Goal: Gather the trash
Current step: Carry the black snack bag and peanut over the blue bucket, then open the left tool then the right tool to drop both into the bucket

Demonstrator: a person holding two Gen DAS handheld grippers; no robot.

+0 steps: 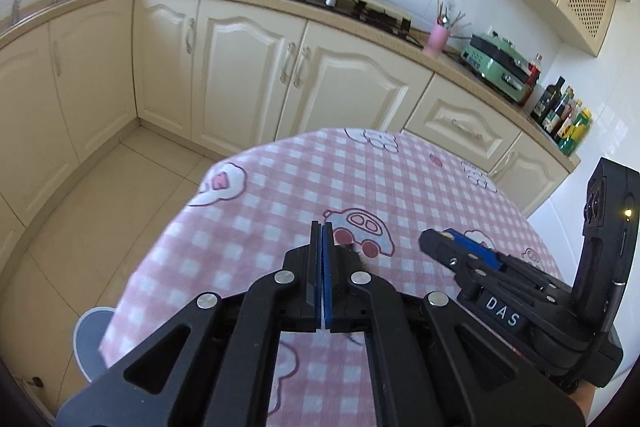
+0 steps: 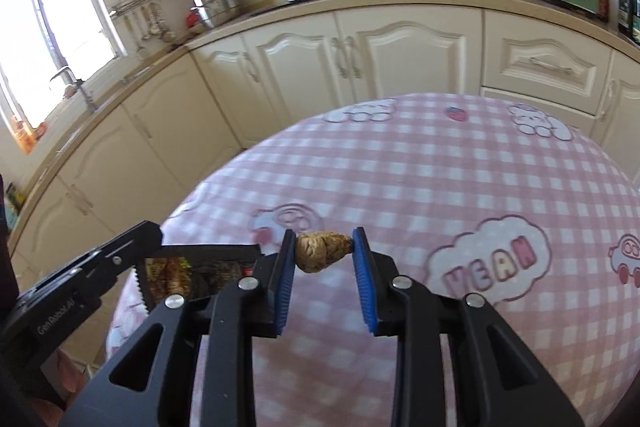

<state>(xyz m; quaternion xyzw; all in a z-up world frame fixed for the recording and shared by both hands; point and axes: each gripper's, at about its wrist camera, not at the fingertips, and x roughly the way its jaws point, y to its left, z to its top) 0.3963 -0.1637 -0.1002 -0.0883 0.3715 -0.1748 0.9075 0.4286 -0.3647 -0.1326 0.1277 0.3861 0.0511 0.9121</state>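
One small, wrinkled, tan-brown lump of trash (image 2: 323, 251), perhaps a nutshell or a dried scrap, sits at the centre of the right wrist view, pinched between the blue ribbed pads of the right gripper (image 2: 324, 247); the jaws stand part-way closed on it, one pad against each end, and the lump bridges the gap near the fingertips, lifted clear above the pink-and-white checked cloth of the counter (image 2: 460, 167). By its look it is light, dry and stiff, with a brittle crust that hard pressure could crush; its tapered right end offers little contact, so it might pivot or slip out; a hold across the thicker left part would likely be safer.

At lower left of that view, the left gripper (image 2: 256, 249) holds a dark, glossy, flat snack wrapper (image 2: 188, 273) with a serrated edge; thin and slick, it probably flexes freely, and it juts out to one side of the tips. In the left wrist view the jaws of the left gripper (image 1: 322, 227) are pressed together at centre frame, with only a dark sliver visible beside them; the wrapper itself is hidden there.
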